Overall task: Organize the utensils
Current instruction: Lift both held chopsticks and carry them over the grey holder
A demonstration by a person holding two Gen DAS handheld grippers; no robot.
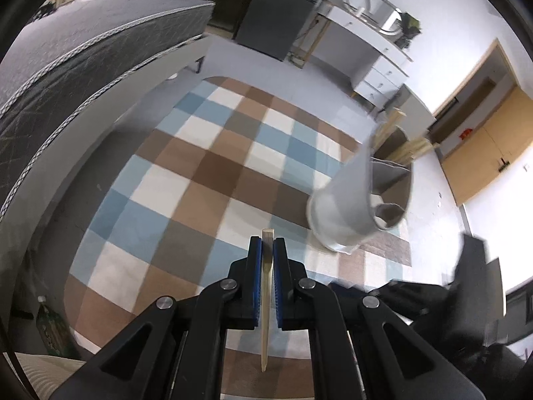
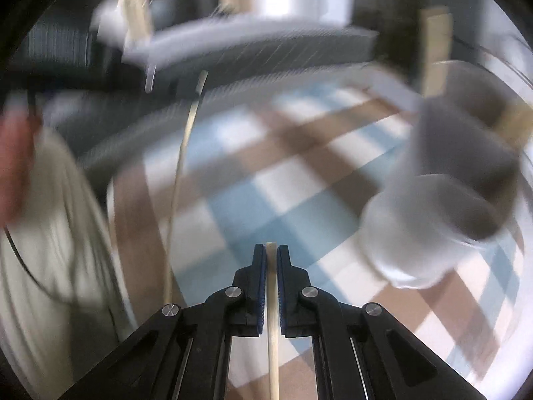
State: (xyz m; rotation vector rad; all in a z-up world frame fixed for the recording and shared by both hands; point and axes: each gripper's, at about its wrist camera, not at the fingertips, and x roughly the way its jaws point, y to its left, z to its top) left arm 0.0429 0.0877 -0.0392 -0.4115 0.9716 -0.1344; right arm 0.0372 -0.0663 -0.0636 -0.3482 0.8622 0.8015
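Observation:
My left gripper (image 1: 267, 245) is shut on a thin wooden utensil (image 1: 266, 300) that runs between its blue pads, held above the checked rug. A grey utensil holder (image 1: 349, 206) with wooden utensils (image 1: 389, 126) in its far compartments stands to the right on the rug. My right gripper (image 2: 271, 251) is shut on another thin wooden stick (image 2: 273, 333). In the blurred right wrist view the holder (image 2: 433, 220) is at the right, and a long pale utensil (image 2: 181, 166) shows at the left.
A checked blue, brown and white rug (image 1: 206, 173) covers the floor. A dark mattress (image 1: 66, 66) lies at the left. A white desk (image 1: 373, 40) and a wooden door (image 1: 489, 146) are beyond. A green bottle (image 1: 50, 330) stands at the lower left.

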